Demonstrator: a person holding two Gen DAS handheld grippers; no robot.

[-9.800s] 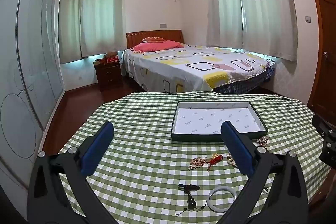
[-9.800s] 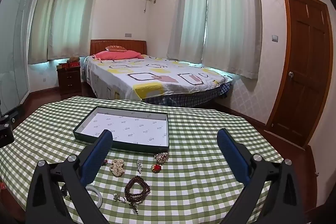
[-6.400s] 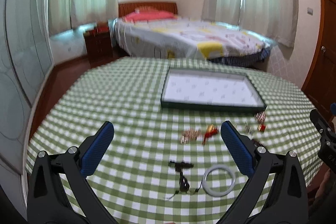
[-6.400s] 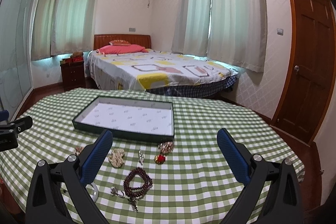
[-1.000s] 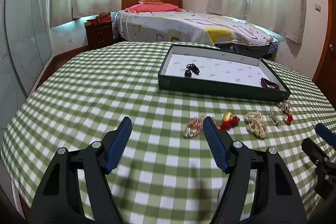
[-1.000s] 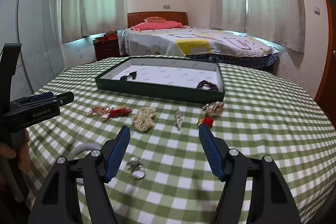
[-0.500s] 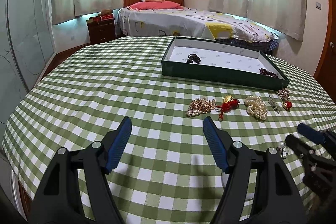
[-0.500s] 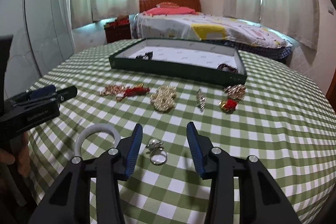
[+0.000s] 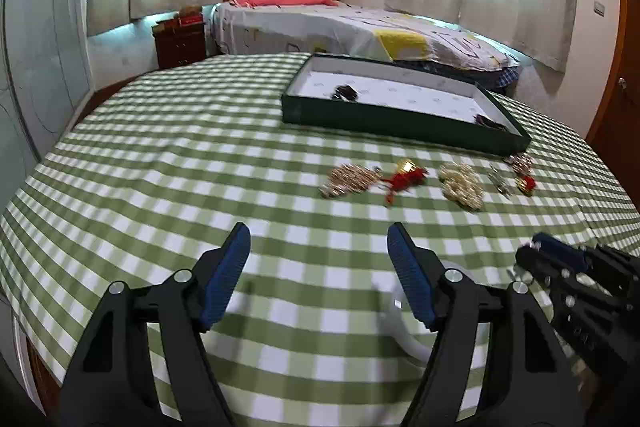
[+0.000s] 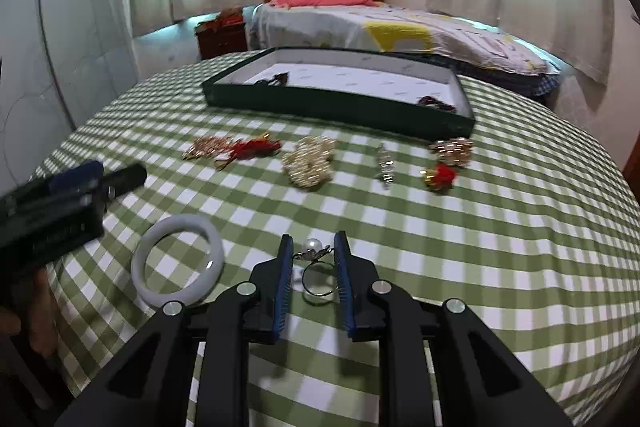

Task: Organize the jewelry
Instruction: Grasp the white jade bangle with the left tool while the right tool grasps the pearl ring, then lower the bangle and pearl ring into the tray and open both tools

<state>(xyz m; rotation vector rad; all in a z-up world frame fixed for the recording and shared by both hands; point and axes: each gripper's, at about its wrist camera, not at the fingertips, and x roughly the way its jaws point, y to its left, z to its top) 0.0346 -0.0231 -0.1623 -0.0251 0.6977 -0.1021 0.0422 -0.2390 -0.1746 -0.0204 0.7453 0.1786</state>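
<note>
A pearl ring [image 10: 313, 247] lies on the green checked tablecloth between the fingers of my right gripper [image 10: 313, 241]. Its jaws are closing, and the blue pads touch the ring's sides. A white bangle [image 10: 139, 267] lies just left of it, and my left gripper [image 10: 108, 175] hovers over the bangle's far left. In the left wrist view my left gripper [image 9: 318, 247] is empty with its jaws opening, and the bangle [image 9: 404, 337] is half hidden behind its right finger. The dark green tray [image 10: 336, 107] at the back holds a black piece [image 10: 276, 79] and dark beads [image 10: 436, 103].
A row of loose pieces lies before the tray: a gold chain [image 10: 208, 147], a red tassel [image 10: 252, 149], a pearl bunch [image 10: 310, 163], a silver brooch [image 10: 385, 163], a gold cluster [image 10: 452, 149], a red charm [image 10: 440, 175]. A bed [image 10: 380, 23] and a nightstand [image 10: 220, 39] stand beyond the round table.
My right gripper's jaws have narrowed from wide apart to closing in on the pearl ring. The left gripper has moved lower, closer to the table by the bangle.
</note>
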